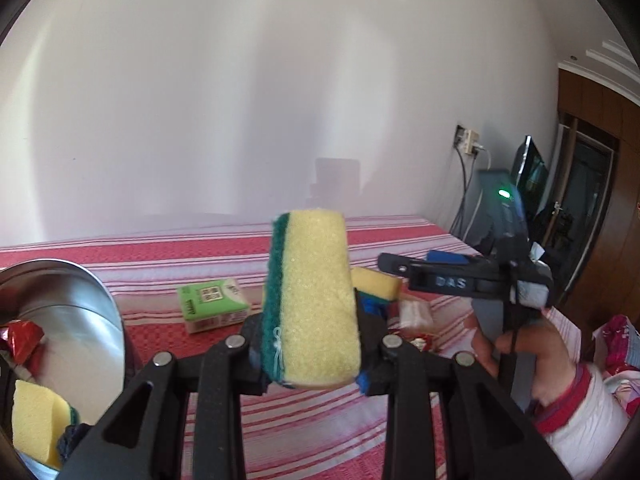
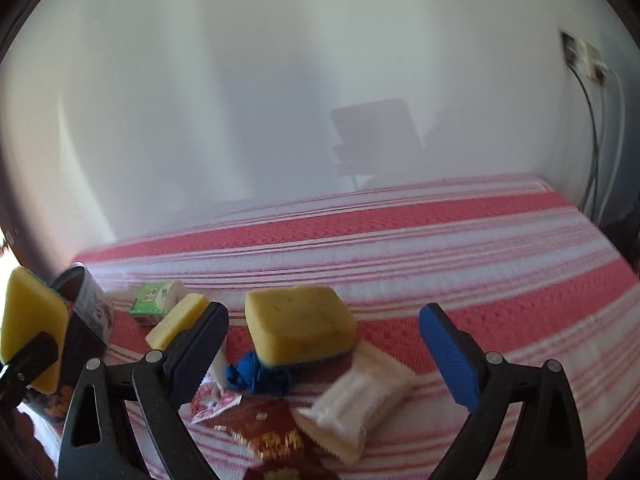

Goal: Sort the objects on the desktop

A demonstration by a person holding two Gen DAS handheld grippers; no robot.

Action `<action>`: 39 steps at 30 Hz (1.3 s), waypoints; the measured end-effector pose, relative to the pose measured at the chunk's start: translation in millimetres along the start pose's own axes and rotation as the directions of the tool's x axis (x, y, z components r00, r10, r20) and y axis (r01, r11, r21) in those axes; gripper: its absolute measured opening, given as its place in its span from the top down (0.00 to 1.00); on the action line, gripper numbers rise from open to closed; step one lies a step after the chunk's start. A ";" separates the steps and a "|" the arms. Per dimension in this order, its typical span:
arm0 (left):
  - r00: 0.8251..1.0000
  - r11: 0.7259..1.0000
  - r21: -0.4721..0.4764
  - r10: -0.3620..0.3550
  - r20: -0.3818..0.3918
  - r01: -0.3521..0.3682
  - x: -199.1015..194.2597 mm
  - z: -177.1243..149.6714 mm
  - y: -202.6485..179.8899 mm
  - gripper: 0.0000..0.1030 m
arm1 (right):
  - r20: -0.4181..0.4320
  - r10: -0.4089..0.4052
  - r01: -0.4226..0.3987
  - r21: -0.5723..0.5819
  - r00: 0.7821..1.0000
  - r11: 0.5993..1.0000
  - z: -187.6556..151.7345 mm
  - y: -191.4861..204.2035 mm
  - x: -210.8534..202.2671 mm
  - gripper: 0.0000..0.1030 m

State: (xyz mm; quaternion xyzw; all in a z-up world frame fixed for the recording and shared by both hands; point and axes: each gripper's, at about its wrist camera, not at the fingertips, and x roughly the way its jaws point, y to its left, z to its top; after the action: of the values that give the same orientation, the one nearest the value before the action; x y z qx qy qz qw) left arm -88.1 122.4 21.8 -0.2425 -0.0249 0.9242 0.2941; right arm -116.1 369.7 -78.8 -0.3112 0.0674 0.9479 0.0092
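My left gripper (image 1: 312, 320) is shut on a yellow sponge with a green scouring side (image 1: 316, 300), held upright above the striped cloth; the same sponge (image 2: 32, 328) shows at the left edge of the right wrist view. My right gripper (image 2: 324, 344) stands open over a pile: a yellow sponge with a blue underside (image 2: 300, 324), a blue knotted cloth (image 2: 256, 372), a white packet (image 2: 356, 400) and a brown snack wrapper (image 2: 272, 432). Nothing touches its pads. From the left wrist view the right gripper (image 1: 394, 266) sits to the right, held by a hand.
A round metal tin (image 1: 80, 320) at the left holds another yellow sponge (image 1: 36, 420) and a red wrapper (image 1: 22, 340). A green box (image 1: 212, 300) and a yellow sponge (image 2: 176, 320) lie on the red-and-white striped cloth (image 2: 440, 240). A wall stands behind; cables and a monitor (image 1: 532, 176) are at the right.
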 end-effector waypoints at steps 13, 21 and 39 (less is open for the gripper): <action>0.997 0.998 -0.020 0.052 -0.058 -0.053 14.1 5.0 1.0 0.71 | -0.191 0.081 -0.086 -0.017 0.978 0.996 5.0 -7.9 66.4 0.31; 0.994 0.996 -0.002 0.092 -0.061 -0.092 18.0 0.4 -1.1 0.71 | 0.057 -0.053 0.054 -0.010 0.997 0.999 8.7 -10.6 13.9 0.32; 0.998 0.997 -0.042 -0.070 0.009 0.070 -4.4 4.4 -1.5 0.71 | 0.306 -0.160 0.118 0.151 0.939 0.981 -43.6 21.2 -87.5 0.31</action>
State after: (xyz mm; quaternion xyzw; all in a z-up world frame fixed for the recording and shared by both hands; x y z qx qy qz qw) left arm -86.2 121.6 27.8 -0.2440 -0.0540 0.9135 0.3210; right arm -21.2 345.1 -59.3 -0.1579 0.1049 0.9760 0.1071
